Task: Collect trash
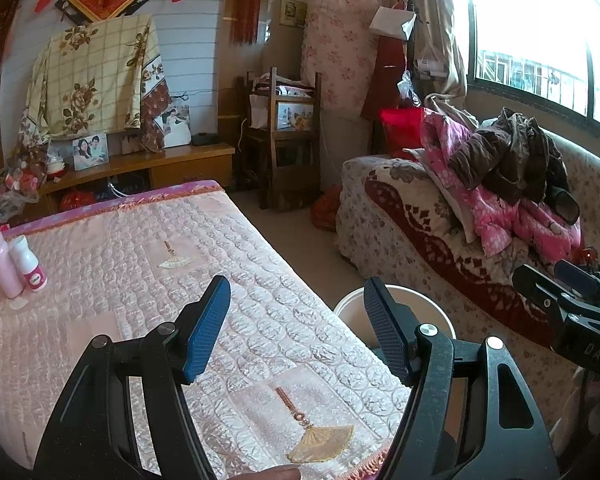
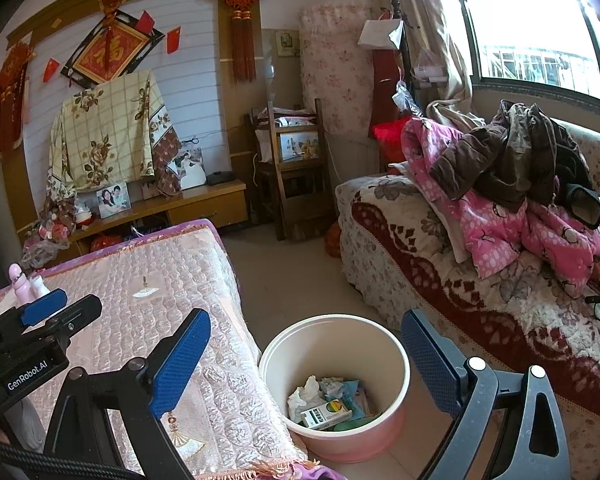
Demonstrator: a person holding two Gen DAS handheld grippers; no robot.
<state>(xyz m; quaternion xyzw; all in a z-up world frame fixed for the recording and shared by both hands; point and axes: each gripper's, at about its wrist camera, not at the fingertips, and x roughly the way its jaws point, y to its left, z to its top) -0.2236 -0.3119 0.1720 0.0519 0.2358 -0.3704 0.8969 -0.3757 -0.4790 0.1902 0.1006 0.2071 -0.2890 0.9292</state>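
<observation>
While trash (image 2: 325,402) fills the bin (image 2: 396,350) below the empty, spread right hand-held gripper (image 2: 305,364), bottles (image 1: 14,260) remain beyond the empty, spread left hand-held gripper (image 1: 296,328).

Pink bin (image 2: 396,364): round, cream inside, upright on floor, just beside quilted bed edge, between bed and sofa. Open top.
Trash inside, at bottom: crumpled white tissues (image 2: 305,394), small white-green box (image 2: 326,414) lying flat, blue-green wrappers (image 2: 350,391). Bin far from full.
In left view only bin rim (image 1: 424,294) shows.
</observation>
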